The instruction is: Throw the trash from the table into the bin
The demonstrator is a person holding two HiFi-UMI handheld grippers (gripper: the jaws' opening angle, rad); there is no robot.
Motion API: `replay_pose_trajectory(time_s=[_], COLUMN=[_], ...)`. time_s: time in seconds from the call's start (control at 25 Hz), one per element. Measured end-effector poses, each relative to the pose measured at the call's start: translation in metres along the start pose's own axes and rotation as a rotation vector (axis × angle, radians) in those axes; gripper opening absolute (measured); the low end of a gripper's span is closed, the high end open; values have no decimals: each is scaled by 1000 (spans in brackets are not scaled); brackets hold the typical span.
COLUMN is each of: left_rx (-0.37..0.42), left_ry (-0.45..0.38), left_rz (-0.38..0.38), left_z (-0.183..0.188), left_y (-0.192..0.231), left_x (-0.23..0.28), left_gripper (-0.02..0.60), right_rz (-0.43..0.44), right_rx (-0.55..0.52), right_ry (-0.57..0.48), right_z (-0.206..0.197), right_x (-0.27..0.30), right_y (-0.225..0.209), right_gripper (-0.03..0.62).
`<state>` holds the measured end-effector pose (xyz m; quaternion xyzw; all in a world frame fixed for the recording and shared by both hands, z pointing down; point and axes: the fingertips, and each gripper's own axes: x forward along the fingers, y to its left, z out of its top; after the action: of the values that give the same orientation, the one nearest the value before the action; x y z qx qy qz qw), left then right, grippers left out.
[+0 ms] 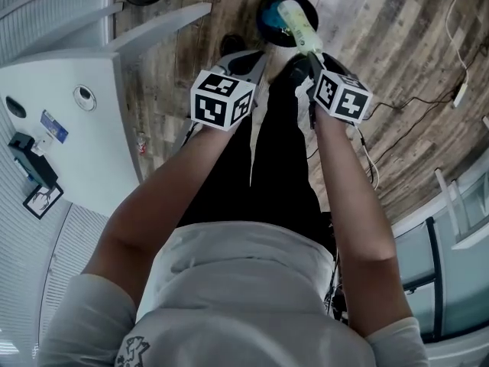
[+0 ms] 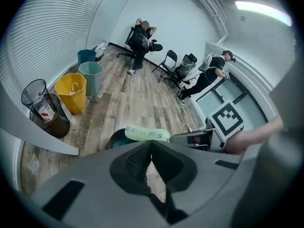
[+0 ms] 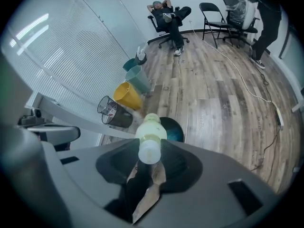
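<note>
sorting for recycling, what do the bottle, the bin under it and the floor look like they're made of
Bottle: looks like plastic, pale yellow-green, translucent and slightly glossy, with a printed label.
Bin: dark, smooth and round; likely plastic, though metal can't be ruled out.
Floor: wood-look planks with visible grain, matte; real wood or laminate is unclear.

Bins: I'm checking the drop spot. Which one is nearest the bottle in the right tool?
The dark round bin with a blue inside, right beyond the bottle; the yellow bin, grey bin and mesh bin stand farther off.
</note>
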<state>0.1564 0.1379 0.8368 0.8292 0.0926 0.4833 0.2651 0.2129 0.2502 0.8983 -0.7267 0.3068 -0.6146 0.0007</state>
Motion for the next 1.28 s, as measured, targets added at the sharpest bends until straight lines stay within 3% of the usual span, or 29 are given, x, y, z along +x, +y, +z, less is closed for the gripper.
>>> replay_pose_trajectory(time_s=[0.24, 0.72, 0.92, 1.12, 1.28], left_rx=[-15, -17, 7, 35, 85], left_ry=[20, 7, -14, -42, -62], left_rz=[5, 0, -4, -9, -23], left_z=[-5, 0, 6, 16, 24], left_y=[8, 7, -2, -14, -33], left_x=[-2, -7, -17, -26, -37], left_gripper=[6, 6, 6, 6, 6], right_rz=[34, 47, 103, 117, 128], right_rx=[45, 20, -21, -78, -104], right_ry=[34, 10, -34, -100, -147], right_z=[0, 4, 9, 17, 22], right_x=[15, 7, -9, -31, -52], right_y=[6, 19, 39, 56, 69], right_gripper=[146, 146, 144, 32, 6])
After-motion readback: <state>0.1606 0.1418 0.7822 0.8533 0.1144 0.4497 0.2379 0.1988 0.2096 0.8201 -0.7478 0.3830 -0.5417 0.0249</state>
